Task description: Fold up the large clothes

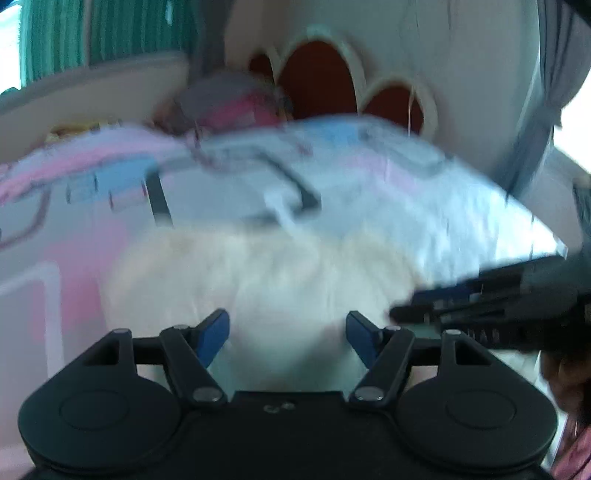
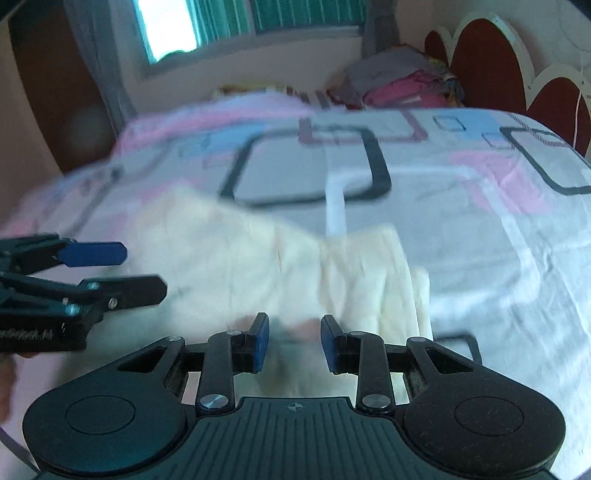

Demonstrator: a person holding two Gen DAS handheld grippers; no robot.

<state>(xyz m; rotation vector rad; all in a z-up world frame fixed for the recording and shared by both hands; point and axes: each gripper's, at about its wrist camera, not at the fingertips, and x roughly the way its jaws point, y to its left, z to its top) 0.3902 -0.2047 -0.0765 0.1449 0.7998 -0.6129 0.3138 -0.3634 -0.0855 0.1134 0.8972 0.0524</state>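
Observation:
A cream garment (image 2: 258, 251) lies in a rumpled, partly folded strip on the patterned bedsheet (image 2: 480, 229). In the right wrist view my right gripper (image 2: 296, 341) hovers over its near edge, jaws a little apart, with no cloth seen pinched between the blue pads. My left gripper (image 2: 144, 271) reaches in from the left edge, open, above the garment's left part. In the blurred left wrist view the left gripper (image 1: 288, 332) stands wide open over the cream garment (image 1: 258, 280), with nothing between its fingers. The right gripper (image 1: 402, 314) comes in from the right.
A pile of grey and pink clothes (image 2: 399, 85) sits at the head of the bed next to a red scalloped headboard (image 2: 480, 55). A window with green curtains (image 2: 295, 14) is behind. The sheet's right side (image 2: 535, 295) drops off at the bed edge.

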